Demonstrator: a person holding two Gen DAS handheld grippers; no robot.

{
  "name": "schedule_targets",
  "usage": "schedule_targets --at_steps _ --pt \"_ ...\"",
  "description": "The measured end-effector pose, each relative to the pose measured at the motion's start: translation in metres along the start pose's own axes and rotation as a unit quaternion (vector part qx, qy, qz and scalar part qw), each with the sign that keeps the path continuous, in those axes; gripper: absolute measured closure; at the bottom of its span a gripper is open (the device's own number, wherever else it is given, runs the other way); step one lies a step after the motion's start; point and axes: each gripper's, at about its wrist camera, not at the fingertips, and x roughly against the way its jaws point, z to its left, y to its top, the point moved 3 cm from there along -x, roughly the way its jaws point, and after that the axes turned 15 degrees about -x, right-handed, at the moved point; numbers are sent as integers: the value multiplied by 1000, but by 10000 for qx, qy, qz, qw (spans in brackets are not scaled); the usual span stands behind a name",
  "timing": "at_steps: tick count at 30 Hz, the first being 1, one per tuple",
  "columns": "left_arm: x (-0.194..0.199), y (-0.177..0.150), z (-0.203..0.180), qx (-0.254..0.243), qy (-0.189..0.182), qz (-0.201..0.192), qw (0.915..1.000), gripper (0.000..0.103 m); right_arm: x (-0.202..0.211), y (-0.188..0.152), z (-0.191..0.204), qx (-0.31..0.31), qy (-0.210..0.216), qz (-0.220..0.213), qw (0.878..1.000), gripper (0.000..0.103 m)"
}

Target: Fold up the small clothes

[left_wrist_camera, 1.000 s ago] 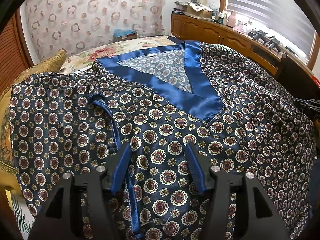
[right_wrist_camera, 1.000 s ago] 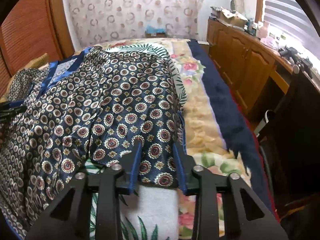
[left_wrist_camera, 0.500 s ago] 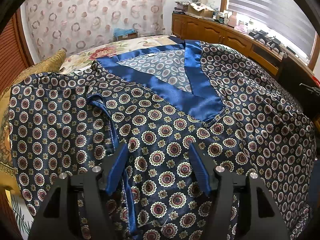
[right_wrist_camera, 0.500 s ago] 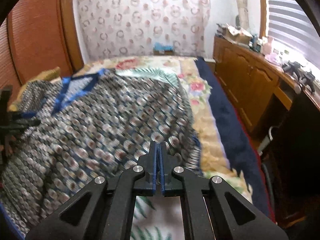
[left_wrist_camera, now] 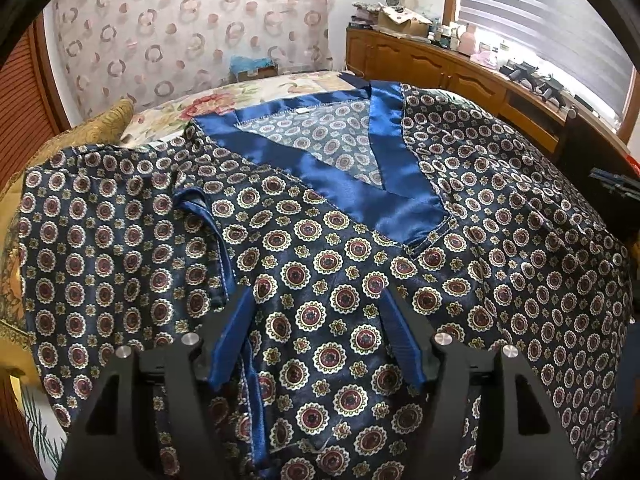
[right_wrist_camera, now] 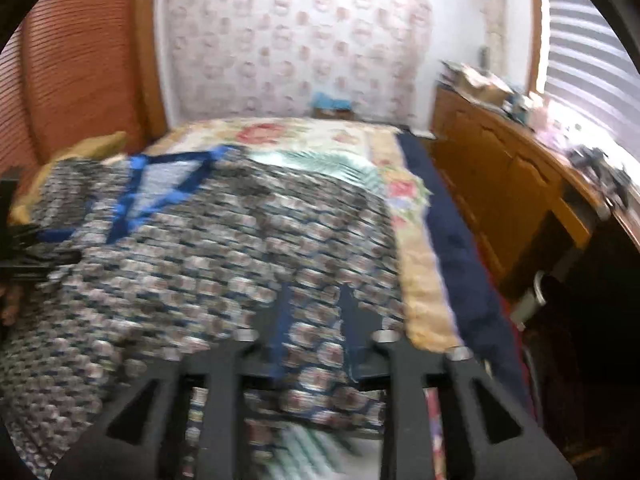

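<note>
Across the floral bedspread (right_wrist_camera: 416, 264) lies the navy satin top with medallion print (left_wrist_camera: 320, 280), spread flat, its bright blue V-neck band (left_wrist_camera: 384, 200) toward the far end. Left gripper (left_wrist_camera: 320, 332) hovers over the near chest area, jaws apart, fabric beneath them but not pinched. Right gripper (right_wrist_camera: 316, 320) sits above the garment's near right edge; its jaws have just been opening and stand apart, patterned cloth visible between them, not clamped. Right view is motion-blurred. Wooden cabinets (right_wrist_camera: 500, 200) run along the right.
</note>
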Motion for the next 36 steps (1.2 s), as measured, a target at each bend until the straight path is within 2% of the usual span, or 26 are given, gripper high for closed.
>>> schedule_targets --at_steps 4,8,10,11,14,16,18,21,25,30,33,36 --pt "20 4 0 65 94 -349 9993 38 -14 -8 -37 -457 -133 367 9982 52" --pt "43 13 -5 89 99 -689 9975 38 -25 -18 -58 -874 113 781 9930 53" --pt "52 18 -8 108 196 -838 9962 38 -24 -21 -60 -990 344 812 9912 64" --pt "55 20 -9 95 217 -887 9958 38 -23 -21 -60 -1007 379 811 9909 65" --pt "65 25 -17 45 159 -1013 9947 38 -18 -21 -62 -883 257 649 9936 76" --pt "69 28 -22 15 95 -1055 9944 38 -15 -20 -62 -829 131 534 9950 93" --pt "73 29 -24 -24 21 -1100 9939 38 -12 -20 -63 -727 34 446 9963 99" --pt "78 28 -29 -75 -68 -1208 9926 38 -6 -17 -59 -637 53 297 9975 102" --pt "78 27 -33 -91 -37 -1178 9930 38 7 -6 -41 -490 221 1 9986 103" --pt "78 23 -35 -55 -162 -1212 9925 38 21 12 11 10 639 -282 9976 103" --pt "80 20 -37 -81 -231 -1247 9919 38 20 12 47 318 927 -204 9950 103" --pt "83 17 -38 -85 -246 -1270 9916 38 8 0 78 535 1184 58 9915 103"
